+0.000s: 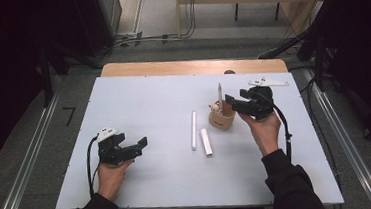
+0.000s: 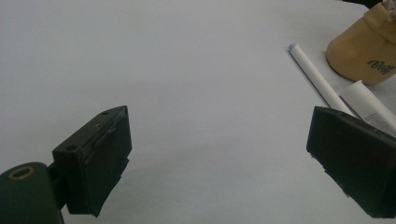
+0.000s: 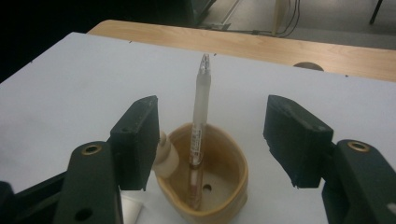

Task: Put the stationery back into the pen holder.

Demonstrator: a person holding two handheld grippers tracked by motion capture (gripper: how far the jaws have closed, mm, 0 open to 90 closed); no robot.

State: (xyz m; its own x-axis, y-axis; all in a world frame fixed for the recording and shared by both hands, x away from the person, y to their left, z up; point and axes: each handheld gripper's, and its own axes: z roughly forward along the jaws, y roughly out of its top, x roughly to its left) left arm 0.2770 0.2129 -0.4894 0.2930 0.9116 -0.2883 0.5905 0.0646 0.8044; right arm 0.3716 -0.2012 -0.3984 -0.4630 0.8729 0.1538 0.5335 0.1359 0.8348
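Note:
A tan cup stands right of centre on the white board, and a translucent white pen stands upright in it. My right gripper hovers just right of the cup. In the right gripper view its jaws stand open on either side of the pen without touching it, above the cup. A small cream rounded piece rests at the cup's rim by one jaw. A long thin white pen and a shorter, thicker one lie left of the cup. My left gripper rests open and empty at the near left.
The white board lies on a wooden table whose far edge shows behind it. Ahead of my left gripper lie bare board, the thin pen, the thick pen and the cup. Dark equipment and floor rails flank the table.

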